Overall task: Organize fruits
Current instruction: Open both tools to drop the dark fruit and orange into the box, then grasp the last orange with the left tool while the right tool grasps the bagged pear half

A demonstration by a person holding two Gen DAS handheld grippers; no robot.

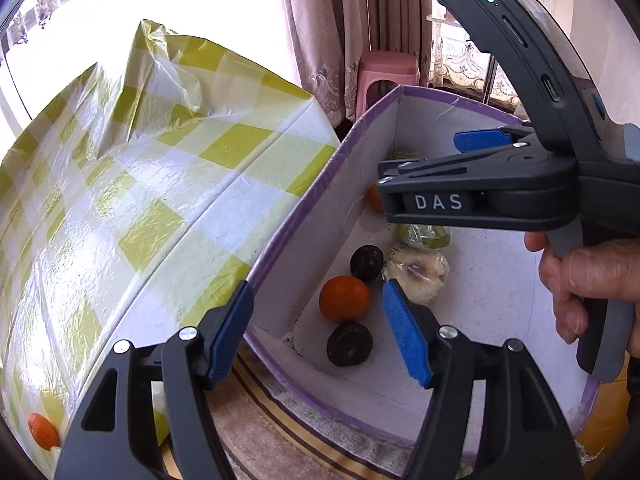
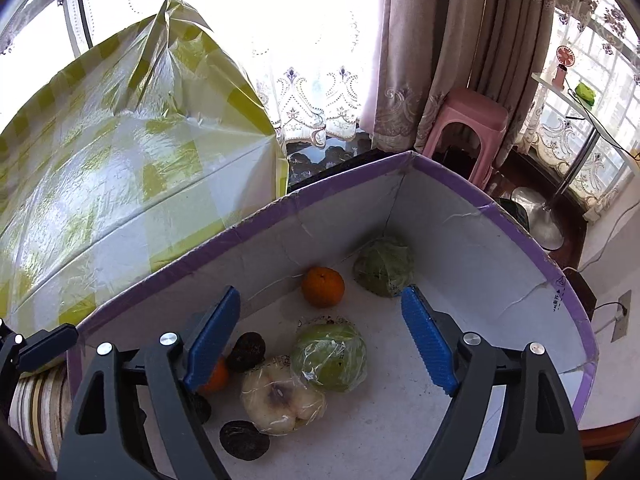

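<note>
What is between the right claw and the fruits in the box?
Nothing visible. The right claw is open above the box, and the wrapped green fruit and pale fruit lie uncovered below its fingers. The left claw hangs at the box's near corner, off to the side.

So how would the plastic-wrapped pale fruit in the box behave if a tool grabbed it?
The pale wrapped fruit would probably feel slippery, since its film looks glossy and wrinkled. Its lobed, rounded shape suggests it could rock or roll. The dark blotch hints at a soft spot, so bruising seems likely.
</note>
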